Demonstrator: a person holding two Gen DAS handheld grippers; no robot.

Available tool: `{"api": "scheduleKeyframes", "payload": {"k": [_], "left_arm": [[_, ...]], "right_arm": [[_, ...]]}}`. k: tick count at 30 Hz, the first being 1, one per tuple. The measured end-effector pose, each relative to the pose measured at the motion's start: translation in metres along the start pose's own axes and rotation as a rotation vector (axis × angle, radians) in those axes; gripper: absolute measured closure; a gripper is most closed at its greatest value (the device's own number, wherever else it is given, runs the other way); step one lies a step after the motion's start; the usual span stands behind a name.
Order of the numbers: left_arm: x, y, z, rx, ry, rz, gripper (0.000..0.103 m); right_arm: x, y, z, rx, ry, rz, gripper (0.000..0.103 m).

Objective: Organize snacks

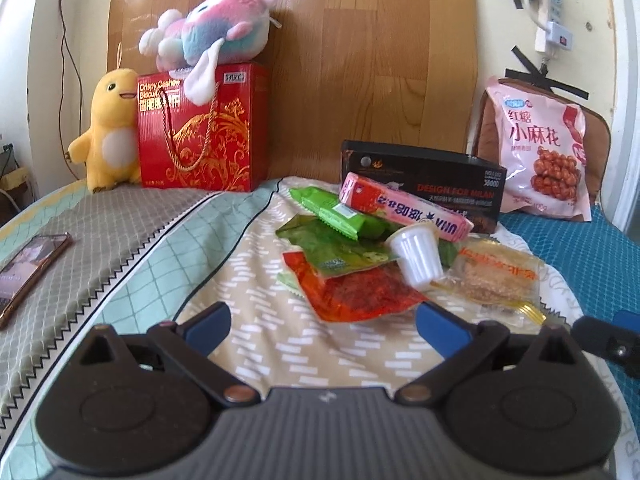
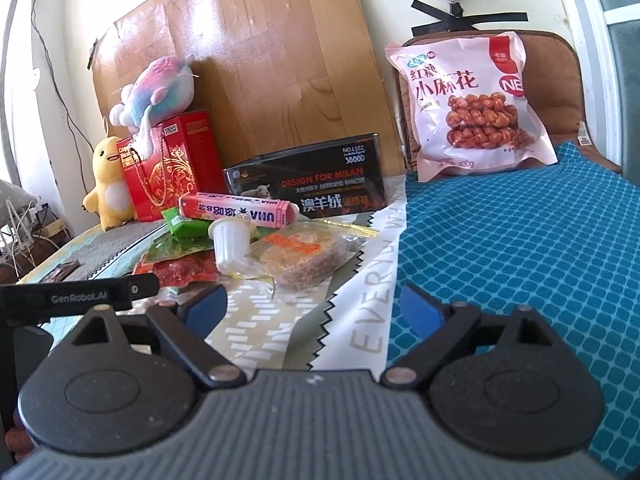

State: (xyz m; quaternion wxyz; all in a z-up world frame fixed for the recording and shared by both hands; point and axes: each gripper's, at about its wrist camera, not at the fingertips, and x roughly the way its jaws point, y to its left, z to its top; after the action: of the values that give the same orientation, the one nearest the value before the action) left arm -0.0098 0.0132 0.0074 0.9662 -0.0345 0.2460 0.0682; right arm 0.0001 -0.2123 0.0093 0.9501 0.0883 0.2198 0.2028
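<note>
Left wrist view puts the snack pile (image 1: 384, 256) just ahead of the left gripper (image 1: 326, 322), heaped on the patterned bedcover (image 1: 248, 280) in front of a black box (image 1: 436, 184). A pink candy box (image 1: 404, 210) lies across the top, one end propped on the black box, with green wrappers (image 1: 332, 216) under it, a red packet (image 1: 360, 292) lowest and nearest, a small white cup (image 1: 416, 258) tipped on its side, and a clear-wrapped biscuit (image 1: 496, 276) to the right. Something thin and yellow, perhaps a plastic fork, pokes out beside the biscuit; the blur makes it hard to say.

Both grippers are spread wide with nothing between the blue pads, the right gripper (image 2: 314, 306) hanging back over the seam between the pale cloth and the teal mat (image 2: 520, 260). I judge no item has yet been picked: the heap looks unsorted, and both tools face it as if choosing a first grasp.

Further out, a large pink snack bag (image 2: 468, 108) leans upright against a brown cushion (image 2: 560, 76), and a red gift box (image 1: 200, 128) stands by the wooden board with a pastel plush (image 1: 208, 28) on top and a yellow plush (image 1: 108, 128) at its side. A phone (image 1: 30, 272) lies far left.
</note>
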Motion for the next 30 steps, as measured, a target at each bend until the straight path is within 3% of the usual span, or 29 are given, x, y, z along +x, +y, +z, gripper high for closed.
{"api": "scheduleKeyframes", "payload": {"k": [15, 30], "left_arm": [[-0.007, 0.0012, -0.0017, 0.013, -0.037, -0.049, 0.0], [-0.0028, 0.0006, -0.0019, 0.02, -0.014, -0.058, 0.0]], "right_arm": [[-0.0012, -0.0015, 0.0014, 0.015, -0.006, -0.018, 0.011], [-0.0009, -0.0028, 0.0014, 0.025, -0.003, -0.022, 0.011]]}}
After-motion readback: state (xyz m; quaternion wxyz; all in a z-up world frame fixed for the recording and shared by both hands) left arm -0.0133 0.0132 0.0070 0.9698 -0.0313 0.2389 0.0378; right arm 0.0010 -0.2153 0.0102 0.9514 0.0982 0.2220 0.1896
